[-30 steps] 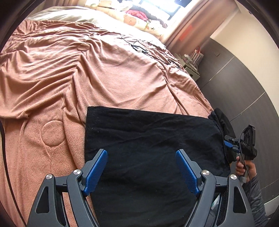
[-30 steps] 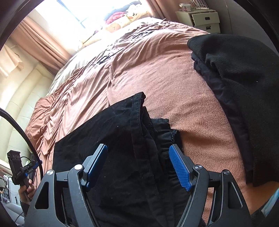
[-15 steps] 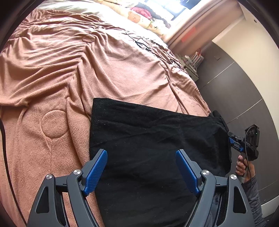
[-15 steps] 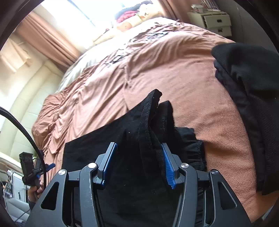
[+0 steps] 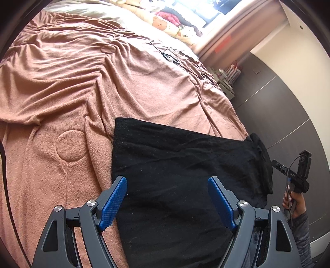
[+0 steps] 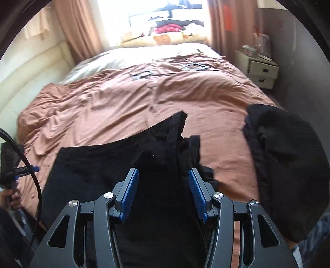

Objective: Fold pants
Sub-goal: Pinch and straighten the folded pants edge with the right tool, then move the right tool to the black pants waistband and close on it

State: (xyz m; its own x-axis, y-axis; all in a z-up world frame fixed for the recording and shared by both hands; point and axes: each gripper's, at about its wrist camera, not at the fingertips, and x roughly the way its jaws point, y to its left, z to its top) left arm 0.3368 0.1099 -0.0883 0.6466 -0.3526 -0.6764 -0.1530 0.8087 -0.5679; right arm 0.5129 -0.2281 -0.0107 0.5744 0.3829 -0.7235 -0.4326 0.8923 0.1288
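pants (image 5: 175,169) lie flat and part-folded on the bed (image 5: 82,92); right gripper (image 6: 163,187) has just been closing and now clamps the bunched waistband end for the next fold, left gripper (image 5: 167,195) wide, empty.

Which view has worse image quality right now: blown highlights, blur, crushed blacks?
Right wrist view: window blown out, whole frame soft with motion blur, black pants nearly featureless between the gripper fingers. Left wrist view: sharper, blanket folds crisp, only the window strip clipped; pants dark with faint creases. Both show fisheye bending and dark corners.
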